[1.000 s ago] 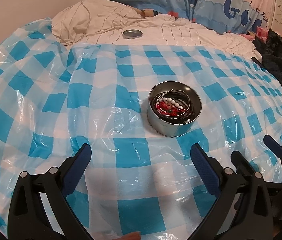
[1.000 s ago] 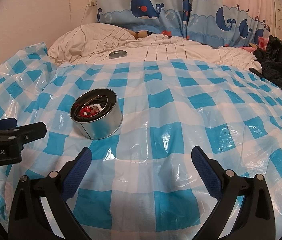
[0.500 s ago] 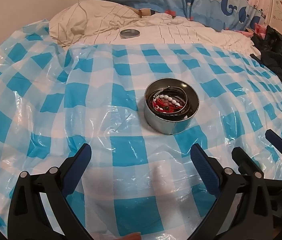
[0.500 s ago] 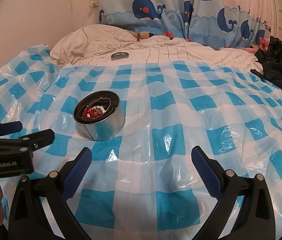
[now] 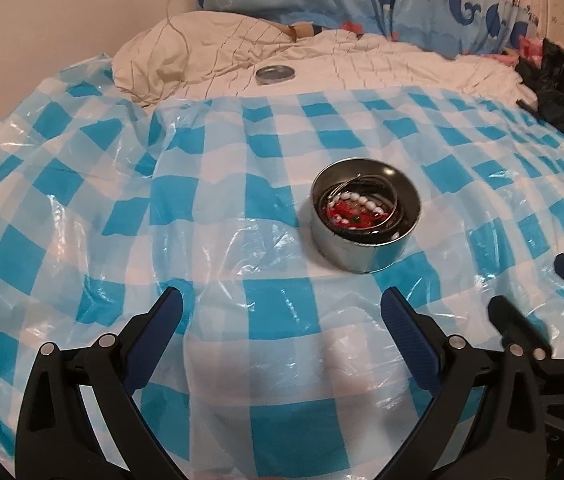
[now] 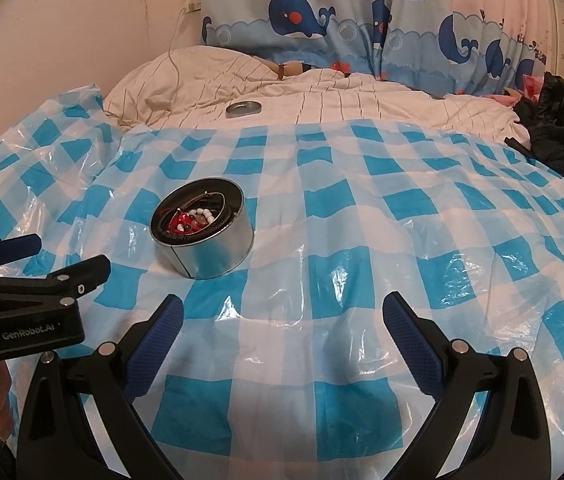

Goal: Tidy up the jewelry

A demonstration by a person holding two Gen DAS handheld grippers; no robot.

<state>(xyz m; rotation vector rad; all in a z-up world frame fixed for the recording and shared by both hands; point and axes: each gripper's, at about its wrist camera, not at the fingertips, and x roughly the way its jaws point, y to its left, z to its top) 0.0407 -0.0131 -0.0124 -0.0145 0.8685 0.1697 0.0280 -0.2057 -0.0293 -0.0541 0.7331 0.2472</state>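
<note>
Whale-print curtain (image 6: 302, 20), pinkish wall (image 6: 62, 20), possibly bed (image 6: 342, 100)

One round tin (image 5: 366, 216), one loose lid (image 5: 275, 73), and two hand-held grippers: left (image 5: 282, 316), right (image 6: 282, 316).

We see dim, warm indoor light; glare patches on the plastic sheet (image 6: 342, 280). Left view slightly soft w/ blur; fisheye bends edges, black vignette at corners.

- You're in a home bedroom: a bed with a striped duvet (image 6: 362, 104).
- Whale-print curtains (image 6: 306, 20) hang behind it.
- A blue checked plastic sheet (image 6: 362, 216) covers the bed.
</note>
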